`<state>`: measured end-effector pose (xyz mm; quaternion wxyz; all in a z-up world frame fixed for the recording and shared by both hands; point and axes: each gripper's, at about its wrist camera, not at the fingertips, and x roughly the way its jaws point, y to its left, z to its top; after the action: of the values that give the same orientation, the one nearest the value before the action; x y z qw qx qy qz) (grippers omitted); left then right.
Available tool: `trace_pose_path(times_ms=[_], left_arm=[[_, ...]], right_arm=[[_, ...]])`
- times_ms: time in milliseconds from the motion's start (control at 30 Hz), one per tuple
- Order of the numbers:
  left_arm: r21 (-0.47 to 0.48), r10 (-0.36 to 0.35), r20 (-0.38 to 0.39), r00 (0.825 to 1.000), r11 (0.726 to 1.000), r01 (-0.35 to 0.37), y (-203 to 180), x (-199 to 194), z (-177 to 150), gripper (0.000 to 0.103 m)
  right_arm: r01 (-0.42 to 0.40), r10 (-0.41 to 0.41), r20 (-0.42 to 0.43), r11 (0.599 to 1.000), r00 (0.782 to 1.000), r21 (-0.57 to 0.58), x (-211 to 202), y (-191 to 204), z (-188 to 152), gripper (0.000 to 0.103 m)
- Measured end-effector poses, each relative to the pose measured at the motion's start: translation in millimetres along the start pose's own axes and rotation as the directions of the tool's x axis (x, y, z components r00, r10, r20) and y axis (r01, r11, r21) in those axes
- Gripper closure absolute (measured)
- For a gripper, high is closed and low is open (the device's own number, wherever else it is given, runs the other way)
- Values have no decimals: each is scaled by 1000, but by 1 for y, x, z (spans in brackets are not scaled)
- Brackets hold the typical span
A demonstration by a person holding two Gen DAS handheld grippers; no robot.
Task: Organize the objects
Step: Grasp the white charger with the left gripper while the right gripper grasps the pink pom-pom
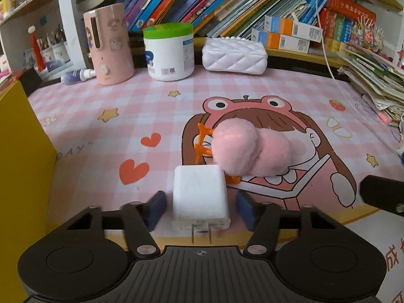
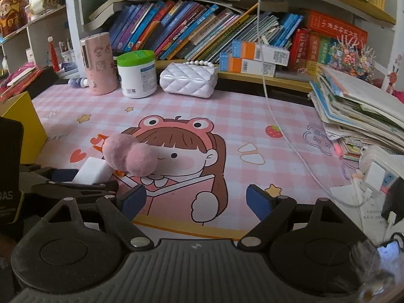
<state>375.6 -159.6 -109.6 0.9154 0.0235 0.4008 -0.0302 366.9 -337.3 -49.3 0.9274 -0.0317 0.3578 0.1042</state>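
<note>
I am holding the left gripper (image 1: 199, 207) around the white charger (image 1: 200, 197), which is lying on the pink checked mat (image 1: 151, 106) near its front edge with its prongs pointing back at the camera; a sliver of mat is showing between each blue pad and the charger's sides, so nothing is being squeezed. The pink pompom hair clip (image 1: 248, 149) is resting against the charger's far right corner, while my right gripper (image 2: 195, 199) is hovering wide open over bare mat

Left hand-held gripper (image 1: 199, 208) half-closed, right hand-held gripper (image 2: 195, 200) wide open.
</note>
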Motion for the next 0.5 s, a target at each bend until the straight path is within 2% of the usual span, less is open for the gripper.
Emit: trace_pose_path(times_ms=[100, 233, 500], left_arm=[[-15, -24, -13, 1000, 1000, 24, 9, -4, 1, 62], [-77, -13, -16, 1000, 997, 12, 27, -20, -2, 62], [-146, -3, 41, 999, 989, 9, 55, -77, -11, 62]], right_arm=[[-17, 17, -13, 1000, 1000, -19, 8, 4, 3, 17], [-57, 56, -16, 996, 998, -63, 21, 15, 10, 17], [-148, 139, -52, 963, 989, -224, 65, 51, 27, 17]])
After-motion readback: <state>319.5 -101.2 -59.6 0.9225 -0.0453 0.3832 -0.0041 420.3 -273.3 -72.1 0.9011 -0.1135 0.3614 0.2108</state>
